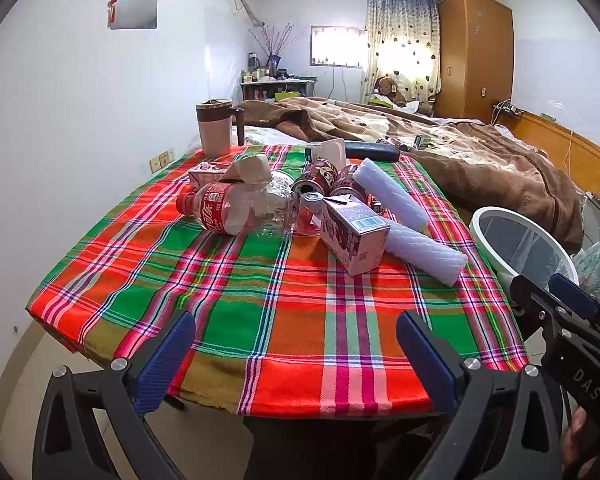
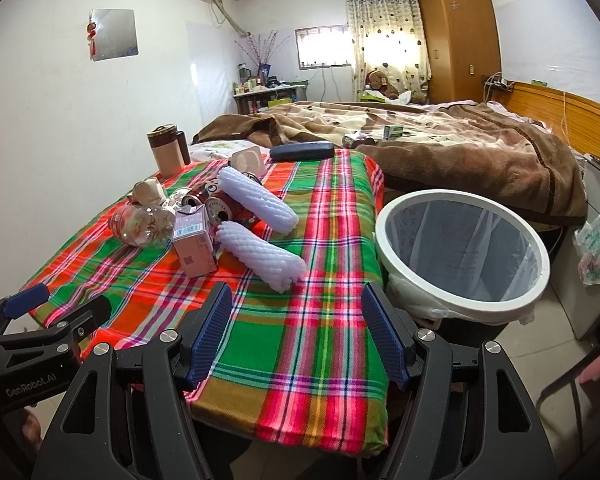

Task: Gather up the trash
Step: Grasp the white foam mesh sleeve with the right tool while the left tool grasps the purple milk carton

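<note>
Both grippers' fingers (image 1: 168, 360) spread, apparently empty, facing trash pile (image 1: 356, 236)

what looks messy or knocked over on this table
A heap of trash lies mid-table: a crushed cola bottle on its side, tipped red cans, a milk carton leaning askew, and two white foam sleeves lying loose. The bin beside the table holds only its liner.

A bench (image 2: 312, 264) is covered by a red and green plaid cloth (image 1: 260, 312). At its far left corner a brown-lidded mug (image 1: 216, 128) is stood upright, and a dark case (image 2: 302, 151) is laid along the far edge. Beyond, a bed (image 2: 440, 148) is draped with a brown blanket (image 1: 480, 160). A teddy bear (image 1: 388, 89) is seated below the curtain (image 2: 384, 28), beside a wooden wardrobe (image 1: 476, 52).
</note>
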The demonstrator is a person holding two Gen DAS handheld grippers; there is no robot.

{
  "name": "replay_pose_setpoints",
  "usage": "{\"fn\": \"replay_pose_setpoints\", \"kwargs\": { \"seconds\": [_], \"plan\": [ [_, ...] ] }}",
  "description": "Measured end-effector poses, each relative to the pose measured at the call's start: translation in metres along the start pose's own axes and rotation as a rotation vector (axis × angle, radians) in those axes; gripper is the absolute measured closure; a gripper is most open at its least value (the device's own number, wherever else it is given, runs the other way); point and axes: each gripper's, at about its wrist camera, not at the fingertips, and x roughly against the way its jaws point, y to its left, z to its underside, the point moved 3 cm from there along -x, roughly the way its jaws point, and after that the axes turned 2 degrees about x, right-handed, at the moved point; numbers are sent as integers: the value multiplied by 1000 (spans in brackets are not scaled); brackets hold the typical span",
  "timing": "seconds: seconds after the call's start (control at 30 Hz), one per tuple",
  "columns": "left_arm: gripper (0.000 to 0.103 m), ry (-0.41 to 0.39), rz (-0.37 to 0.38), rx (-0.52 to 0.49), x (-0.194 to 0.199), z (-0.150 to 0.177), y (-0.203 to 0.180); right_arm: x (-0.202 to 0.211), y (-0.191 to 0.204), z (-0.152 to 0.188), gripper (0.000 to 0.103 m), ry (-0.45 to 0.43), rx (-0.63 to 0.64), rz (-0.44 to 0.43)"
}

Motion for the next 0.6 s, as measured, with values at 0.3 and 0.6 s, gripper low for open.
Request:
{"fn": "replay_pose_setpoints", "kwargs": {
  "seconds": [0.3, 0.6],
  "plan": [
    [1, 34, -4, 39, -23, -11, 30, -30, 2, -12, 34, 8, 54, -20],
    [1, 77, 24, 53, -53, -29, 41, -76, 14, -19, 34, 111, 164, -66]
  ]
}}
